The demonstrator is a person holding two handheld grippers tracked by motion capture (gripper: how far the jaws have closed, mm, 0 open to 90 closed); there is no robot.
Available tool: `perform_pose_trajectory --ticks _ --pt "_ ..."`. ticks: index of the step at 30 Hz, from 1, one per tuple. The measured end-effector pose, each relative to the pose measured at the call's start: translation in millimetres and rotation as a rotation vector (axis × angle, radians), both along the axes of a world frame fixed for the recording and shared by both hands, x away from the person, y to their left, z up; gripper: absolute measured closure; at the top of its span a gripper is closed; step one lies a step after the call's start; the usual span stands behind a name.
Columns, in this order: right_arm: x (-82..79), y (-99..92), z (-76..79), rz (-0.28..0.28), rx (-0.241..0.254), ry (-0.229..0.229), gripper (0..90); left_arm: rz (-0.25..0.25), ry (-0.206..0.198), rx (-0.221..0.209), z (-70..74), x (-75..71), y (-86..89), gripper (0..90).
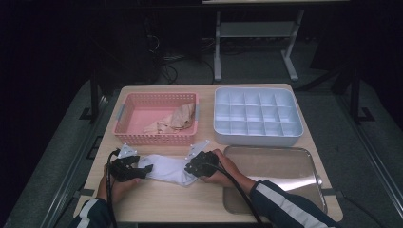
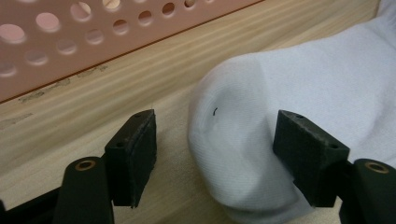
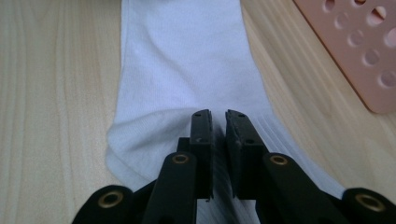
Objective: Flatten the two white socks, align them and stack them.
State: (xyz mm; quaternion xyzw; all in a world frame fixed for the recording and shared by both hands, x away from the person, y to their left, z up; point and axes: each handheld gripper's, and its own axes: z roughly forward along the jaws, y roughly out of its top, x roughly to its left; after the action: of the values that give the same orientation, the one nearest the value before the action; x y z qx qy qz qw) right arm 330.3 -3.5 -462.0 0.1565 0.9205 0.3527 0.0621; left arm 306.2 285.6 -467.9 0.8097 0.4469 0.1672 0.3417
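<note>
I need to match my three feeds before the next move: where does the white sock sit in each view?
High view: the white sock lies flat at the table's near edge, between the two grippers, in front of the pink basket.
Left gripper view: its rounded end sits between the open fingers.
Right gripper view: it runs up the middle, fingers shut on its near end.
Shared landmark: the pink basket.

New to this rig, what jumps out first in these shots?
A white sock lies flat on the near part of the wooden table, with a gripper at each end: the left gripper open around its rounded end, the right gripper shut on the other end. Behind it sit a pink basket holding tan cloth, and a white divided tray to its right.
</note>
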Motion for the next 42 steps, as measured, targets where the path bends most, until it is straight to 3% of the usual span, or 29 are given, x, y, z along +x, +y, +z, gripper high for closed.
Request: perform_pose_trajectory --ticks 6,10,17,27,36,42 --pt "0.8 0.6 0.3 0.010 -0.018 -0.008 81.0 -0.007 0.000 0.004 0.9 -0.1 0.8 35.1" --pt "0.6 2.0 1.3 0.008 -0.029 -0.001 81.1 -0.004 -0.006 -0.007 0.4 -1.2 1.3 35.5" --pt "1.1 2.2 1.1 0.015 -0.029 -0.004 81.1 0.006 0.004 -0.034 1.1 -1.2 5.8 44.7" --pt "0.8 2.9 1.7 0.015 -0.039 -0.008 81.1 0.005 -0.002 -0.018 1.5 -3.2 2.6 48.5" --pt "1.1 3.4 1.7 0.022 -0.037 -0.007 81.1 -0.009 0.018 -0.039 2.7 -3.6 5.6 61.6" --pt "1.5 3.5 1.8 0.025 -0.041 -0.010 81.1 -0.032 0.045 -0.078 2.6 -3.0 6.5 77.1"
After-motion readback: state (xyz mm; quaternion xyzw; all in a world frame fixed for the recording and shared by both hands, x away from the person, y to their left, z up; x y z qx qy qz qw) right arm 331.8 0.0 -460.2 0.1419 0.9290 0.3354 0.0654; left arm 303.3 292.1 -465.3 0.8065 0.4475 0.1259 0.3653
